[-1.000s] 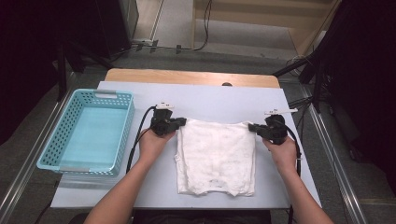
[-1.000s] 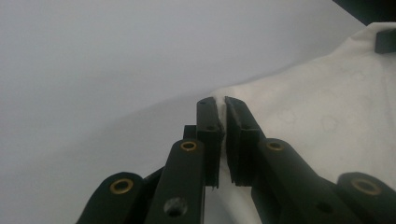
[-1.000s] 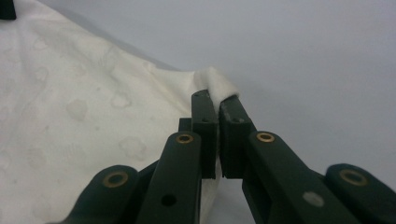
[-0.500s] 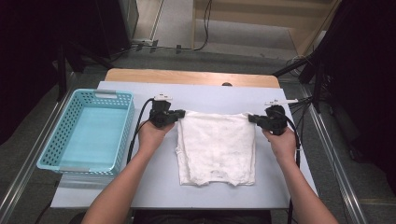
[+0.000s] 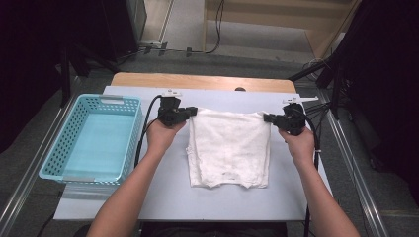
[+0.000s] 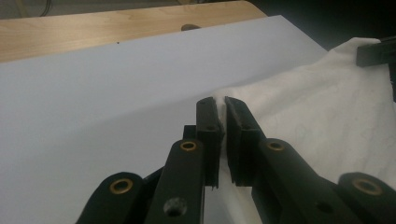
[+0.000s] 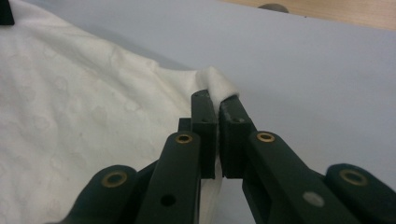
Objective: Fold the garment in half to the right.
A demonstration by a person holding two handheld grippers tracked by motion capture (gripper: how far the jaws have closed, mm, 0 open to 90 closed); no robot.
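While the white cloth (image 5: 228, 148) lies on the desk (image 5: 148, 197), left claw (image 5: 193, 112) and right claw (image 5: 267, 118) each pinch a far corner.

A white table top (image 5: 222, 205) is set on a wooden table (image 5: 197, 81), whose edge is seen beyond the tongs. Grey floor (image 5: 257, 59) lies farther off, lit brightly, while dark stands (image 5: 341, 64) and shadowed surroundings are seen at both sides.
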